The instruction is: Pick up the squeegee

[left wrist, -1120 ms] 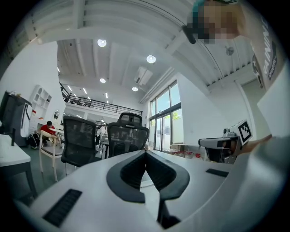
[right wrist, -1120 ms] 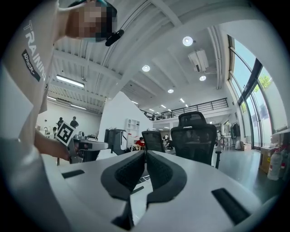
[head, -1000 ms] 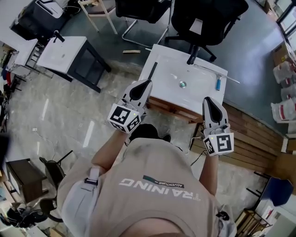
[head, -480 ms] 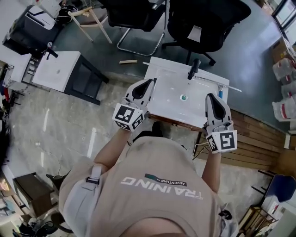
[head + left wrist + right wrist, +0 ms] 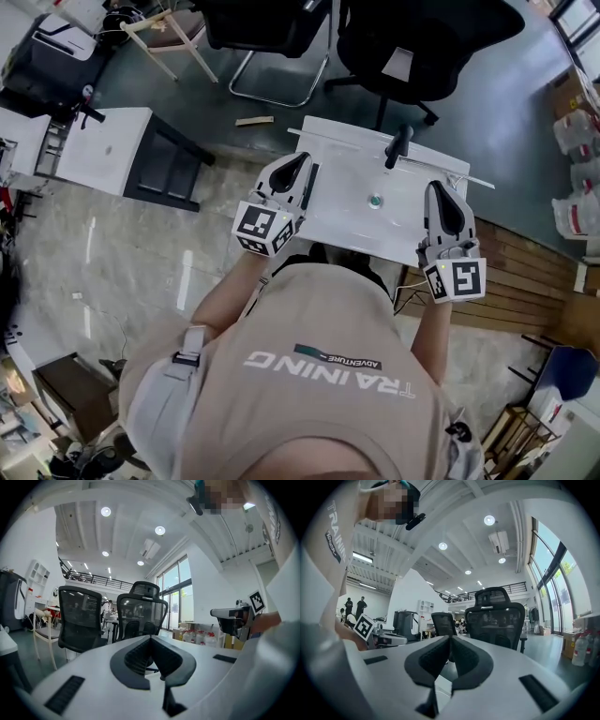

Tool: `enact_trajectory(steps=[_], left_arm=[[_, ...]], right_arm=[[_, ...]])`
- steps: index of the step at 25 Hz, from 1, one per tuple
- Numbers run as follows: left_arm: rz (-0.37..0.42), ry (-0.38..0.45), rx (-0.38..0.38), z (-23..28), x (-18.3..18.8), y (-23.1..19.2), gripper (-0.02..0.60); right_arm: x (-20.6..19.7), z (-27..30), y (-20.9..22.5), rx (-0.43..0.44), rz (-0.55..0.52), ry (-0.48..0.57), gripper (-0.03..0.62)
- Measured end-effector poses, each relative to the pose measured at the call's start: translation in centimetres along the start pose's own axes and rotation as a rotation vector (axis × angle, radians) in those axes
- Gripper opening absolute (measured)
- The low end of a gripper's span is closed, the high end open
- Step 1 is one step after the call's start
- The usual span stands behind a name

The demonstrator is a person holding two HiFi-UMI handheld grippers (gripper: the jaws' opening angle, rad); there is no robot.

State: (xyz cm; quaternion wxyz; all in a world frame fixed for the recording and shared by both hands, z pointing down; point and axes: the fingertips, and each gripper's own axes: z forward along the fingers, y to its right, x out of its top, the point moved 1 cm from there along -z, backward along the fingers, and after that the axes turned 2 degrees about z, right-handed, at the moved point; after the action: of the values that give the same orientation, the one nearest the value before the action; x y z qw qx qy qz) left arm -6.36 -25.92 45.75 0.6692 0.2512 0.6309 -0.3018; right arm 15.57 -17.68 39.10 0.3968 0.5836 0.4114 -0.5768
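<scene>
Closer than a second ago, the left hand-held gripper [image 5: 301,161] and the right hand-held gripper [image 5: 441,189] now reach over the near edge of the white counter [image 5: 342,216], each with its jaws together on nothing. Black office chairs [image 5: 412,37] stand beyond it on the grey floor. The squeegee [image 5: 469,179] lies at the counter's far right corner, a thin pale bar. The right hand-held gripper hides the rest of it.
</scene>
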Motion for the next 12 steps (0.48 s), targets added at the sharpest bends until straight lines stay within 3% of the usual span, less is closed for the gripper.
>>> enact_trajectory(steps=[12], left_arm=[[0.0,-0.056,0.108,4.4,-4.6,-1.7,0.014]], right_arm=[[0.0,0.6,3.3,0.022,-0.015,-0.026,0.038]])
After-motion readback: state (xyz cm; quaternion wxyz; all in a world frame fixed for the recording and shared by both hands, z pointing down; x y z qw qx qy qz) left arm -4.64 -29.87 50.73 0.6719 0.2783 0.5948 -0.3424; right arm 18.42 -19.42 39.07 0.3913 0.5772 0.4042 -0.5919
